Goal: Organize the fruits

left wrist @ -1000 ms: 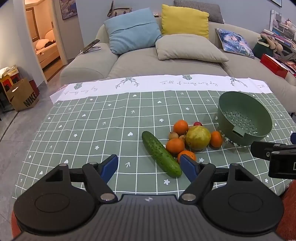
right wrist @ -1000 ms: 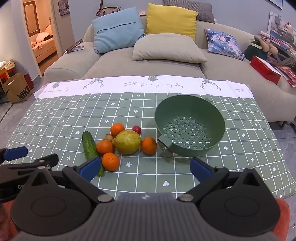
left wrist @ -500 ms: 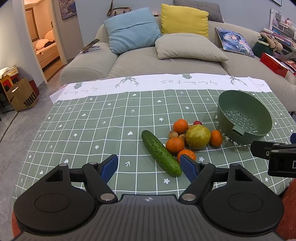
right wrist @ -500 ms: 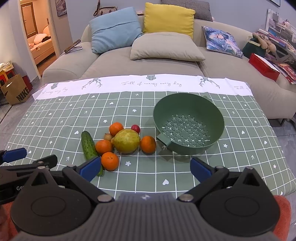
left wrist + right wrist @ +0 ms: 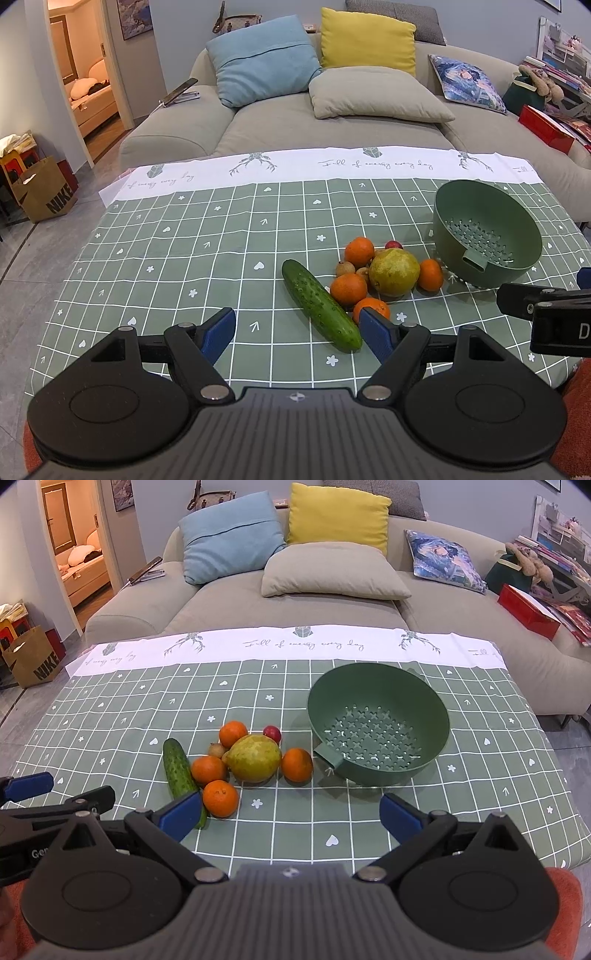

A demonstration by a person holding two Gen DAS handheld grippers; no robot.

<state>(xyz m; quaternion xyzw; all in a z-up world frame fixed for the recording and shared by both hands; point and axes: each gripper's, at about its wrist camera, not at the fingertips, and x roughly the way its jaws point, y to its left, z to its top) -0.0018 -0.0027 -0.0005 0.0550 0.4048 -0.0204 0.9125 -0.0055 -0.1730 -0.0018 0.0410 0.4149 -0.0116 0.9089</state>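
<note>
A pile of fruit lies mid-table on the green checked cloth: a yellow-green pear, several oranges, a small red fruit, small brown fruits and a cucumber. An empty green colander stands to their right. My left gripper is open and empty, just in front of the cucumber. My right gripper is open and empty, in front of the fruit and colander.
A grey sofa with blue, yellow and beige cushions stands behind the table. A brown paper bag sits on the floor at far left. Red boxes and clutter lie at right.
Both grippers have drifted slightly toward the table; the fruit and colander look a little closer. Nothing on the table has moved.
</note>
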